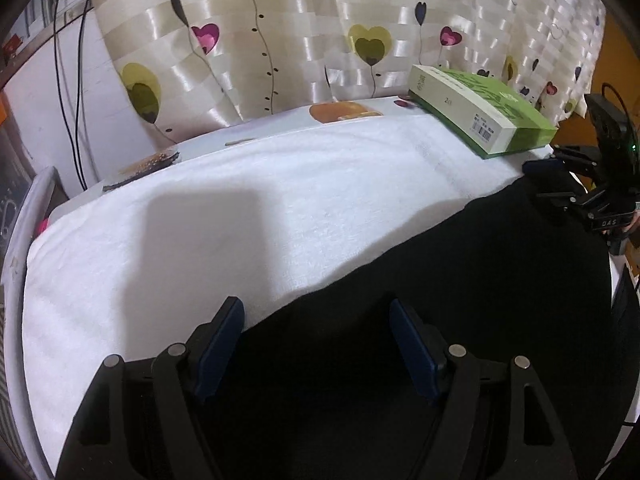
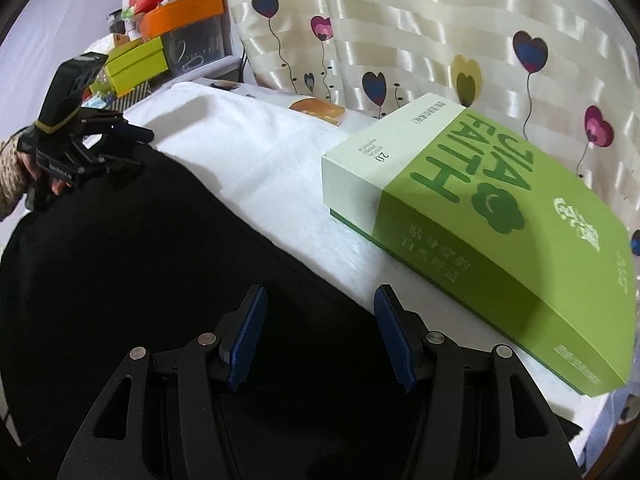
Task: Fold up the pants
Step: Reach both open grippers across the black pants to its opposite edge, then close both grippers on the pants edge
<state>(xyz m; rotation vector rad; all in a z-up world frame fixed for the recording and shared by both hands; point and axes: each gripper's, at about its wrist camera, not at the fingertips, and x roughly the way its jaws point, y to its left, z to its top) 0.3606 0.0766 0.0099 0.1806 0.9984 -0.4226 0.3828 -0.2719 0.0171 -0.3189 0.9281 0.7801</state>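
The pants point(image 2: 120, 272), black and without visible sheen, are spread on a white towel point(image 1: 200, 232), and their far edge runs diagonally across it. A green box point(image 2: 500, 248) rests on the towel beyond that edge, close to the pants but apart from them, with a heart-print curtain point(image 1: 280, 40) behind it.

The left gripper point(image 1: 316, 320) is seen with its jaws spread wide and nothing between them; it hangs over the pants' far edge, one blue pad point(image 1: 224, 340) over the towel and the other over the cloth. The right gripper point(image 2: 320, 312) is likewise wide open and empty, above the pants near the box-side edge. Contact with the cloth cannot be told for either.

The cloth is judged soft, limp and light, likely to sag and drag once lifted, and unlikely to slip from ridged pads. A hold is best taken at the far edge, with a pinch through all the layers at two spread points, so that the fold is carried evenly. The box is near enough to be brushed by the right gripper.
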